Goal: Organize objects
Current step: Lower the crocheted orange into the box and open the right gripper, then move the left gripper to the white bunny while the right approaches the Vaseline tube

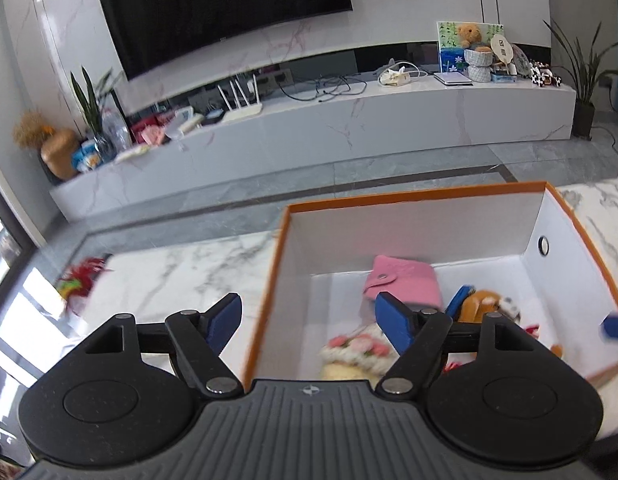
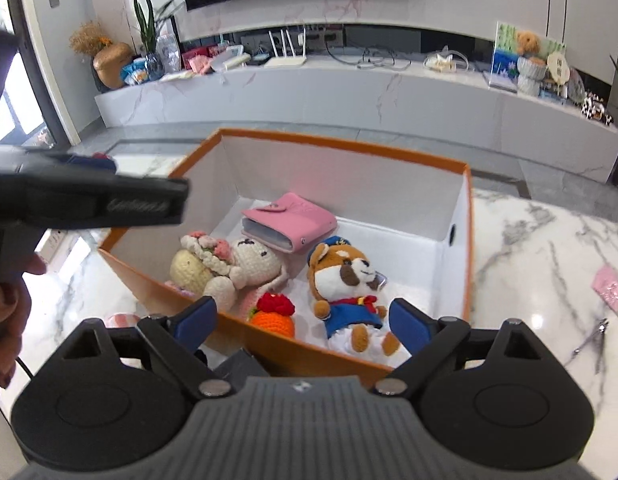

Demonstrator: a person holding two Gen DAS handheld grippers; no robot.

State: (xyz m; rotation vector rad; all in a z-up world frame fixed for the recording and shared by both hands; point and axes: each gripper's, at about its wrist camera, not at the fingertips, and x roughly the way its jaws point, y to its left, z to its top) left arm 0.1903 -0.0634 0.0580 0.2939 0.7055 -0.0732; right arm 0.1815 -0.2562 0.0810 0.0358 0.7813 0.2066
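An orange box (image 2: 349,148) with a white inside stands on the marble table. In it lie a pink wallet (image 2: 293,216), a cream crochet doll (image 2: 229,264), a plush dog in a blue outfit (image 2: 345,280) and a small orange crochet fruit (image 2: 273,316). My right gripper (image 2: 305,320) is open and empty above the box's near wall. My left gripper (image 1: 309,320) is open and empty over the box's left wall (image 1: 269,280); the wallet (image 1: 405,280) and the doll (image 1: 357,352) show beyond it. The left gripper's body (image 2: 89,200) shows at the left of the right wrist view.
A red feathery item (image 1: 83,276) lies at the table's left edge. A pink packet (image 2: 611,286) and a thin metal item (image 2: 593,336) lie on the table right of the box. A dark object (image 2: 237,364) sits in front of the box. Beyond is a TV bench.
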